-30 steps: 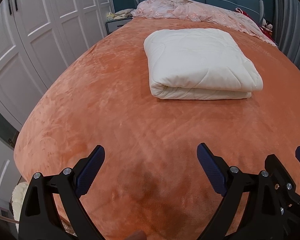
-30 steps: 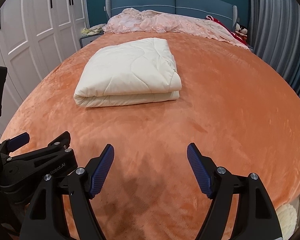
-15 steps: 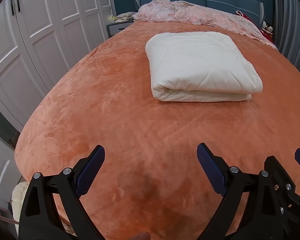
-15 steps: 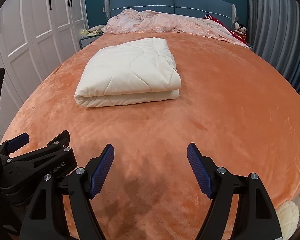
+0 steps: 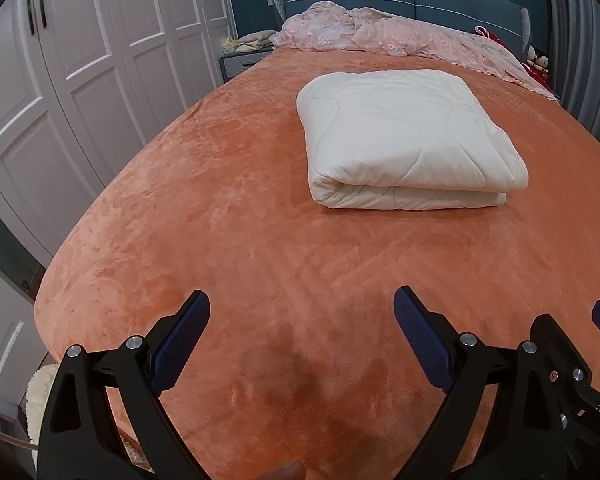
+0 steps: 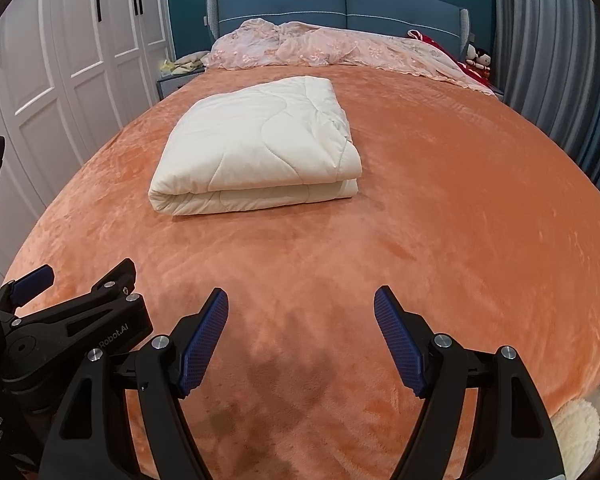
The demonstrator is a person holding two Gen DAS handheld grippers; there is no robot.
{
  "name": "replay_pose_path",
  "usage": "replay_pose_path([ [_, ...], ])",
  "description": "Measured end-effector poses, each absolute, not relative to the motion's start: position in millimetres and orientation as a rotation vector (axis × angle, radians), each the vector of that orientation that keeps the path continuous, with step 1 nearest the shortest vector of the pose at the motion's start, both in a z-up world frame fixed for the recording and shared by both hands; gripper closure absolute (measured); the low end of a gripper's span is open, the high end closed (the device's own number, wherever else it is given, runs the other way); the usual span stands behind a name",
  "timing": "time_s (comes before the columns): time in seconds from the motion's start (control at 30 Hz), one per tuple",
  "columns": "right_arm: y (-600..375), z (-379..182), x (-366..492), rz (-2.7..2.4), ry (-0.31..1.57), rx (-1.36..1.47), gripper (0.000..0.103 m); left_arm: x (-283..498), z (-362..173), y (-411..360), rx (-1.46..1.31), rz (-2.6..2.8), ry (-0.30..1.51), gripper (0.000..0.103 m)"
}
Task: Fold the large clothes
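Nothing moved: puffy folded quilt (image 5: pixel 404 136)

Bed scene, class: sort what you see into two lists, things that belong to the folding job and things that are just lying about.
Belongs to the job:
- folded cream quilt
- orange bedspread it lies on
- left gripper, jaws open, nothing between them
- right gripper, jaws open, nothing between them

Just lying about:
- pink lacy cover by the headboard
- soft toys
- white wardrobe
- grey curtain
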State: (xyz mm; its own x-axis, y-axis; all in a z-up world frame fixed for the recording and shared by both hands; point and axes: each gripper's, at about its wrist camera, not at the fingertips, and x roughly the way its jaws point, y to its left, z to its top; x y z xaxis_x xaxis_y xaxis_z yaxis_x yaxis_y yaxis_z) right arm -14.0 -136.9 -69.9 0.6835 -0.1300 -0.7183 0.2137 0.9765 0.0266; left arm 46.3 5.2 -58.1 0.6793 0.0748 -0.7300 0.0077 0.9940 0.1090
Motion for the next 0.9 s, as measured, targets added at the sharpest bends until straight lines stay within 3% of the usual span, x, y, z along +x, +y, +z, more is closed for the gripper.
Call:
replay_pose_path([
  [0.9, -137.0, -70.3, -14.2, -0.194, 0.796, 0.113, 0.029, 46.7, -60.9, 5.5, 0.126, 0.053, 0.845, 0.012],
])
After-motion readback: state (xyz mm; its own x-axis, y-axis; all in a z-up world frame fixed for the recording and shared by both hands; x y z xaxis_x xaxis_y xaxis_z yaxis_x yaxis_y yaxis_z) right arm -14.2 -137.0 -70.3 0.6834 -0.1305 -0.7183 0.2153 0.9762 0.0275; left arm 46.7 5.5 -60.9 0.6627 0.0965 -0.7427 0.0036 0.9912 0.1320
